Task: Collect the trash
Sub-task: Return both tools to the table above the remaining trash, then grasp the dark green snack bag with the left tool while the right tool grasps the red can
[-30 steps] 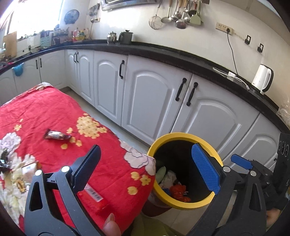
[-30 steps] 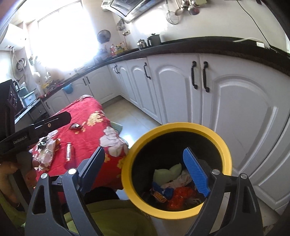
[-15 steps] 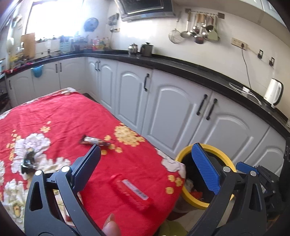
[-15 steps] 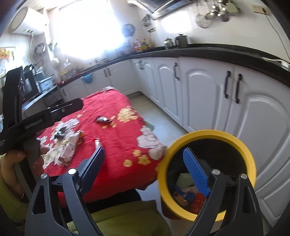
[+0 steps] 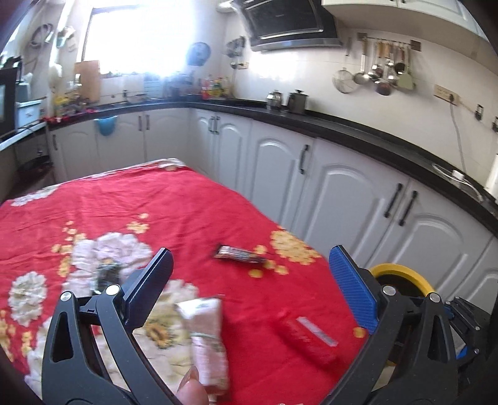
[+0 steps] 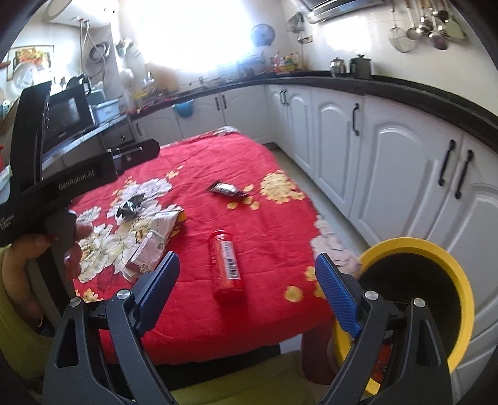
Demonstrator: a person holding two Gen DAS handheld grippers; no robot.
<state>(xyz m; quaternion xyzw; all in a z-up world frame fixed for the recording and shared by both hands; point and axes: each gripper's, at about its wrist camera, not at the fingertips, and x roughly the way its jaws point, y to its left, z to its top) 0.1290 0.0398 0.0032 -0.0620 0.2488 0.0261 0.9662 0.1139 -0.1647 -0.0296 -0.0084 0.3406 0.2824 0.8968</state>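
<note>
Above the red-clothed tabletop point(image 6: 193, 162), the left tool point(image 5: 249, 286) and the right tool point(image 6: 247, 289) both hang with jaws spread wide, holding nothing. A red can point(image 6: 225, 264), a pale carton point(image 6: 149, 249) and a dark wrapper point(image 6: 225, 189) lie on the cloth, while the yellow-rimmed bin point(image 6: 435, 249) stands just beside the tabletop's right corner.

A home kitchen. White cabinets point(image 5: 351, 187) run under a black counter point(image 5: 358, 137), with a hood point(image 5: 289, 25) and hanging utensils point(image 5: 379, 71) (ladles, a strainer) above.
</note>
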